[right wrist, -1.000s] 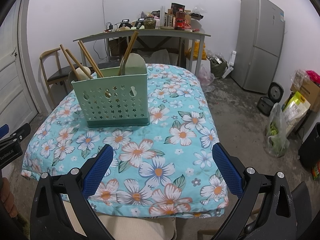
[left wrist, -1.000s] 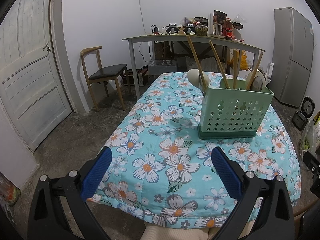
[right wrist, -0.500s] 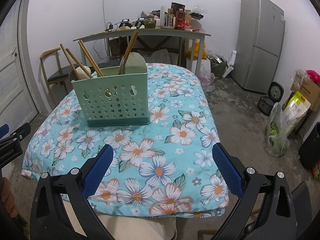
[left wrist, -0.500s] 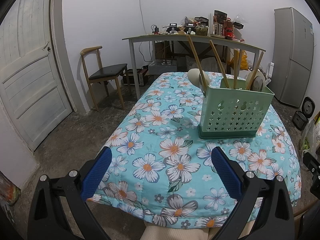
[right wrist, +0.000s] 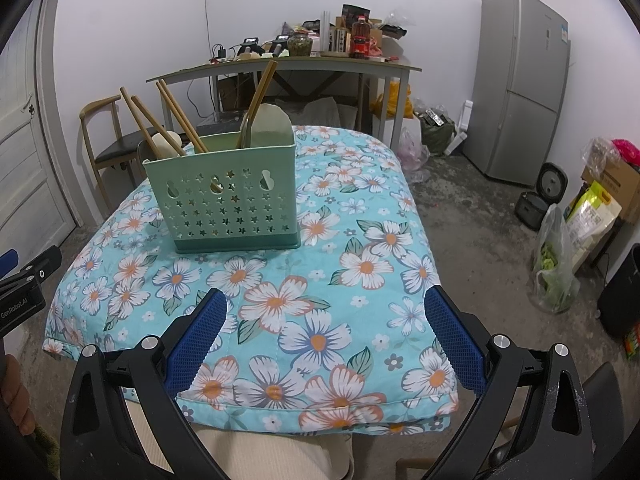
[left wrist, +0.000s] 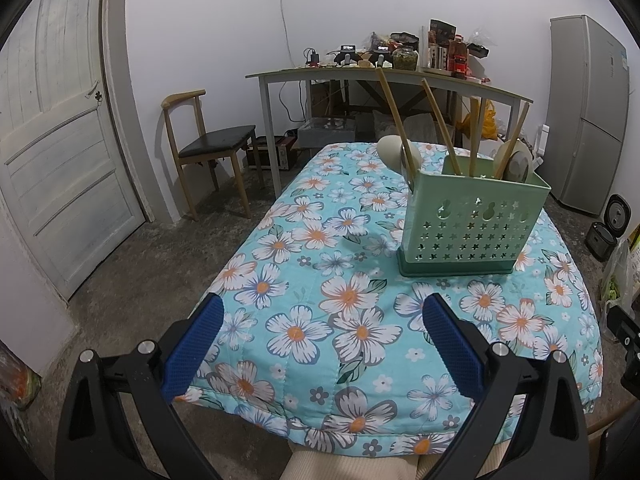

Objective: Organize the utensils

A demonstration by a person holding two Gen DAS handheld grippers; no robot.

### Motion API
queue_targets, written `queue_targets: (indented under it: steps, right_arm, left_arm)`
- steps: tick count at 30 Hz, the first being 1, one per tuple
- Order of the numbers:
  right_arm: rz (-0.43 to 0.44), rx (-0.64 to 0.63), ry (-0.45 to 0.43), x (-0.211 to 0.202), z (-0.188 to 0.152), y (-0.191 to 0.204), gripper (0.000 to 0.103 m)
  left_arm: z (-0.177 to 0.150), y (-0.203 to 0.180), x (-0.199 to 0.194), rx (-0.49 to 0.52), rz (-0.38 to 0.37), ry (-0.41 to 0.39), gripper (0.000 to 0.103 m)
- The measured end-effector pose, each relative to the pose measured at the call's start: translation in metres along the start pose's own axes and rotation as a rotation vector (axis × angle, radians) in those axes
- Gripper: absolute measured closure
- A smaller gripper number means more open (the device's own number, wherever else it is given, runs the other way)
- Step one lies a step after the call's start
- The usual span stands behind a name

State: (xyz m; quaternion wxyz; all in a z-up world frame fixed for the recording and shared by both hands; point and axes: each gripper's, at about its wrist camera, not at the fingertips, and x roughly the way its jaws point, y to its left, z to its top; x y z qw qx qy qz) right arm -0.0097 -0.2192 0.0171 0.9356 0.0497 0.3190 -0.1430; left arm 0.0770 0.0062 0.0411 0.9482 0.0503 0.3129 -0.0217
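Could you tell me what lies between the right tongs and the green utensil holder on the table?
Nothing but bare floral tablecloth: in the right wrist view, the open right tongs hover near the table's edge, apart from the green utensil holder.

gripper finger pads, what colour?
Blue, with a fine mesh texture, on black frames. Clearest in the right wrist view: textured rubber finger pads of the right gripper.

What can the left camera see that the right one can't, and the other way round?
Only the left view shows the whole white door and all of the wooden chair. Only the right view shows the cardboard box, the bagged greens and a hand. Both show the green utensil caddy with chopsticks, the floral cloth and the fridge.
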Motion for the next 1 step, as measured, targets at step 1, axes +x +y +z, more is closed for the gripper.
queue_targets:
  steps: [1]
  right_arm:
    - [0.000, 0.000, 0.000, -0.0002, -0.0007, -0.0008, 0.008]
  left_arm:
    - [-0.0002, 0.0005, 0.0003, 0.001, 0.000, 0.000, 0.005]
